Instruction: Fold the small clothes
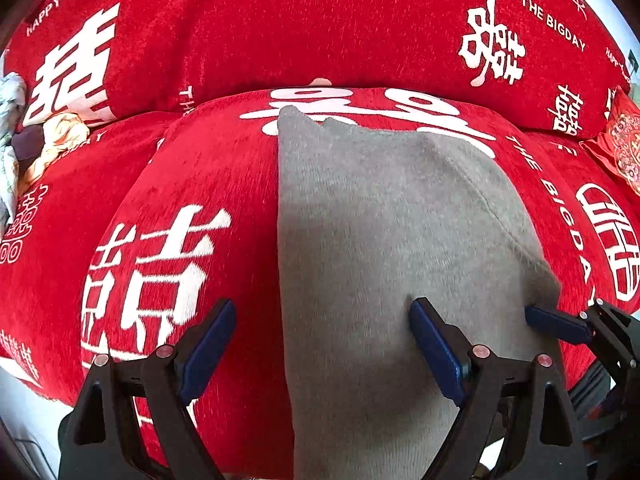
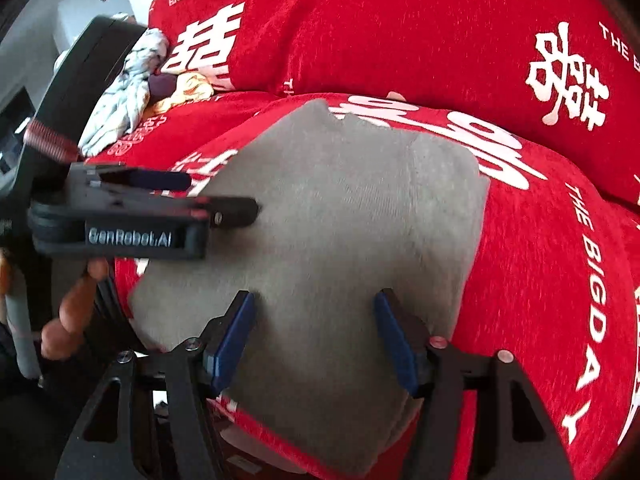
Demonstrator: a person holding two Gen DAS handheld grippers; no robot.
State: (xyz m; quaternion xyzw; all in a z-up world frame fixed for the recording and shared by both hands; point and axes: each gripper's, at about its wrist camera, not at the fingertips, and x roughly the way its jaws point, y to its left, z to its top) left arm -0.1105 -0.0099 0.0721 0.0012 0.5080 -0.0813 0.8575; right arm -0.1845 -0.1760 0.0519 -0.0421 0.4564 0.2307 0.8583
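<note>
A grey knit garment (image 1: 384, 240) lies folded on the red sofa cushion (image 1: 192, 184); it also shows in the right wrist view (image 2: 344, 216). My left gripper (image 1: 322, 316) is open, its blue-padded jaws astride the garment's left edge at its near end. From the right wrist view my left gripper (image 2: 224, 196) reaches in from the left over the garment. My right gripper (image 2: 314, 308) is open, jaws spread over the garment's near part, holding nothing. One right fingertip (image 1: 556, 322) shows at the garment's right edge in the left wrist view.
The sofa has red covers with white lettering and a back cushion (image 1: 280, 28). A pile of crumpled clothes (image 2: 132, 88) lies at the far left of the seat; it also shows in the left wrist view (image 1: 36, 140). A red embroidered pouch (image 1: 620, 140) sits at the right.
</note>
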